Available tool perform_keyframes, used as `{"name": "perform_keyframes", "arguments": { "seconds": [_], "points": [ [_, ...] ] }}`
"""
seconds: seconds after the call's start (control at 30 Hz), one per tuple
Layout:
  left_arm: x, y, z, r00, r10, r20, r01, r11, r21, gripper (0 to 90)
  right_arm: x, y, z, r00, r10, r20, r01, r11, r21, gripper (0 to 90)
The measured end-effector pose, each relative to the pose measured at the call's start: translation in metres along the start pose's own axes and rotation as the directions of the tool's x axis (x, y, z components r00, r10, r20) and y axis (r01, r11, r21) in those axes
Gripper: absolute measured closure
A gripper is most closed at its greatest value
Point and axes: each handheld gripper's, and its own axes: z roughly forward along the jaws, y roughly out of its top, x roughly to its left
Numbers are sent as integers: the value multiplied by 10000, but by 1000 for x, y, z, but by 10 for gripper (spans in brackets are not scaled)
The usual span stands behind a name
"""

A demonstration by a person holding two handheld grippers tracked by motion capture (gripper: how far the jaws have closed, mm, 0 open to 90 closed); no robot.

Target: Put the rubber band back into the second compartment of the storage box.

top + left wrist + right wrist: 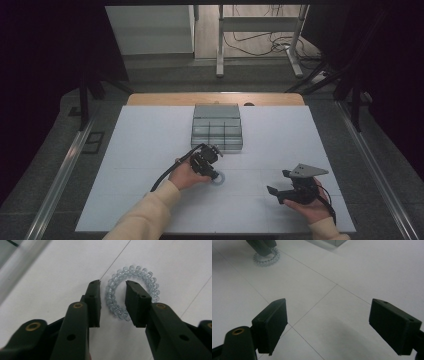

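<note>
Grippers occupy the near half of a white table surface (150,150), one in each of the person's hands. The left gripper (112,293) points down at a clear spiral hair tie (147,280) that lies flat on the white surface, just in front of a grey compartment organiser (217,127) standing at the middle of the table. In the left gripper view its jaws stand partly apart, about as wide as one side of the coil: one jaw sits outside the ring, the other over the ring's open centre, so the near-left arc of the coil lies between them. Neither jaw presses on the coil (a narrow gap shows on each side), and whether the tips touch the surface cannot be told. The left hand (182,175) grips the tool from behind, with its black cable looping back toward the cream sleeve (145,212). The right gripper (276,194) is held low over the surface at the near right, well apart from the hair tie, with its grey three-cornered plate on top. In the right gripper view its jaws are spread wide with nothing between them but bare surface and thin seam lines.
</note>
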Motion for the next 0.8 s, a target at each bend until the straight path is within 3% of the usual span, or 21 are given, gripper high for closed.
{"name": "perform_keyframes", "arguments": {
  "seconds": [0.33,0.8],
  "points": [
    [-2,0,0,9998,162,-137,-162,9999,14,787,0,0,0,10000,-19,18,19,10000,11,156],
    [-3,-1,-11,9999,0,107,4,9992,-409,813,0,0,-1,10000,-29,81,29,10000,47,157]
  ]
}}
